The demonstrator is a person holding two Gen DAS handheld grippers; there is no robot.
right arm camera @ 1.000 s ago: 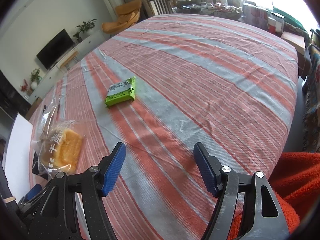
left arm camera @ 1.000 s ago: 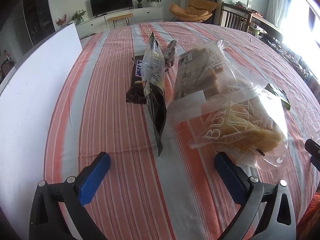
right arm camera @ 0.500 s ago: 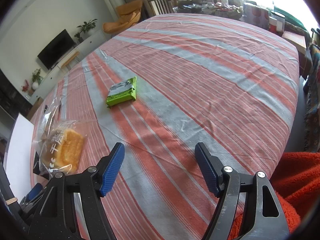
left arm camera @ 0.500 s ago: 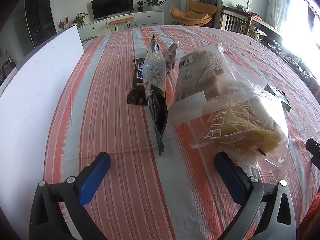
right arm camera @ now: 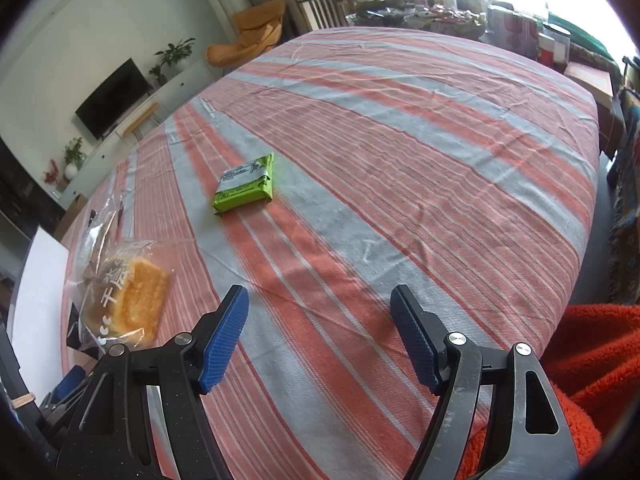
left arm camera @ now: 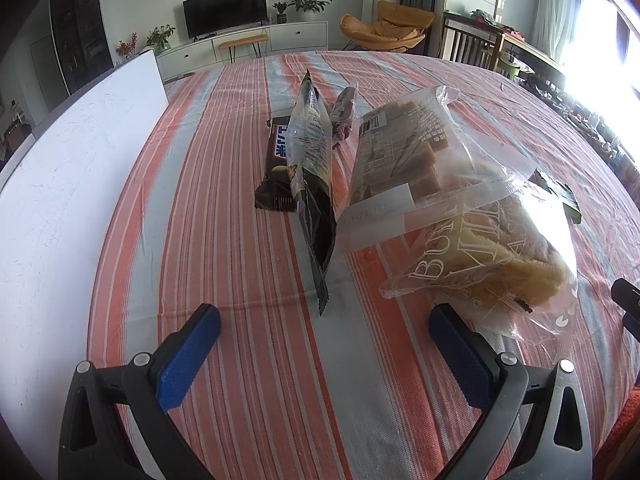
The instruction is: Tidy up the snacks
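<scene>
Tablecloth (left arm camera: 224,240) striped coral-red, grey and white; board (left arm camera: 60,184) at its edge plain white; candy bar (left arm camera: 276,160) dark brown with blue-and-white lettering; tall pouch (left arm camera: 314,184) black below, clear with dark print above; cake bag (left arm camera: 404,160) clear, tan slices inside, white label; pastry bag (left arm camera: 492,264) clear with white lettering, golden-yellow pastry inside; green pack (right arm camera: 245,189) lime green with a white printed panel; left gripper (left arm camera: 324,334) and right gripper (right arm camera: 319,328) black with blue pads; fleece (right arm camera: 576,368) at lower right orange-red.
</scene>
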